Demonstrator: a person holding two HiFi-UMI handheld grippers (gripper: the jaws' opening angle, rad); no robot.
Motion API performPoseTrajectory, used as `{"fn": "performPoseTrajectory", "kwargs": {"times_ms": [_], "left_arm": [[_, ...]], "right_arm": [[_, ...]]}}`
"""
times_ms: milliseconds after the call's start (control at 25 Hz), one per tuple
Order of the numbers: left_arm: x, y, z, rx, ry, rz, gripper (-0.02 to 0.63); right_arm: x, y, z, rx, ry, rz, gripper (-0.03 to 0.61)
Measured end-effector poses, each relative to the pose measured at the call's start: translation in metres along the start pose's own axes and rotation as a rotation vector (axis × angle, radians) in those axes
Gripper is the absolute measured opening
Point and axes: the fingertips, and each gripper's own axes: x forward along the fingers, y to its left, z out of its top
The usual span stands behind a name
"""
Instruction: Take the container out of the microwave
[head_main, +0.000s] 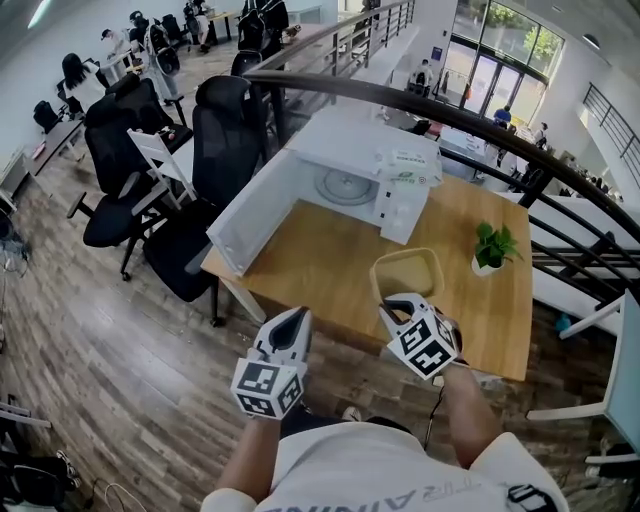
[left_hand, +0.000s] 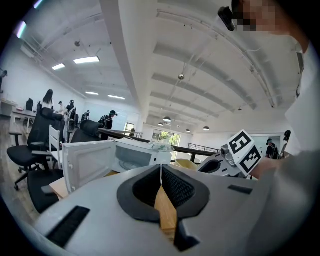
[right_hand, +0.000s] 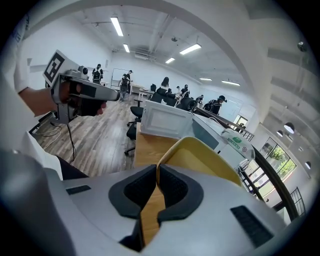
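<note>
The white microwave (head_main: 350, 185) stands at the back of the wooden table (head_main: 320, 260) with its door (head_main: 255, 215) swung wide open and its turntable bare. A pale yellow container (head_main: 408, 272) hangs over the table's front part, out of the microwave. My right gripper (head_main: 385, 305) is shut on its near rim; in the right gripper view the pads meet on the yellow rim (right_hand: 200, 157). My left gripper (head_main: 295, 318) is shut and holds nothing, level with the table's front edge and left of the container. In the left gripper view the microwave (left_hand: 130, 157) lies ahead.
A small potted plant (head_main: 493, 247) stands at the table's right side. Black office chairs (head_main: 215, 140) crowd the table's left, close to the open door. A dark curved railing (head_main: 480, 125) runs behind the microwave. Wooden floor surrounds the table.
</note>
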Motion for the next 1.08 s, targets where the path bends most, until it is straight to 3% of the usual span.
{"fn": "performPoseTrajectory", "kwargs": {"times_ms": [480, 1080], "left_arm": [[-0.005, -0.032, -0.009, 0.027, -0.002, 0.013, 0.035], [-0.018, -0.03, -0.009, 0.015, -0.02, 0.054, 0.035]], "right_arm": [[-0.027, 0.003, -0.022, 0.014, -0.029, 0.006, 0.04], [-0.025, 0.016, -0.016, -0.032, -0.038, 0.045, 0.04]]}}
